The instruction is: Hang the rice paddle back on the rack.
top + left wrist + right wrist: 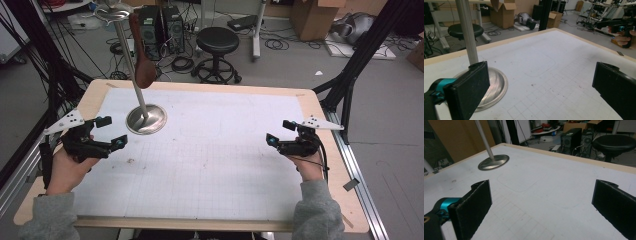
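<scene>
Left tongs (111,132) spread wide, empty, hovering low over white gridded counter (210,150) just beside round base of polished metal stand (145,119). Right tongs (280,132) also spread, empty, well apart at counter's right side. Brown leather-like pouch (141,52) hangs from stand's top disc, above counter, untouched. Step judged: start of reach, nothing grasped yet. Next move likely calls for lifting left tongs up along slanted pole to pouch, jaws either side of it, then closing without knocking stand

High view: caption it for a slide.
Both open grippers, left and right, flank a metal stand holding a brown spoon.
</scene>
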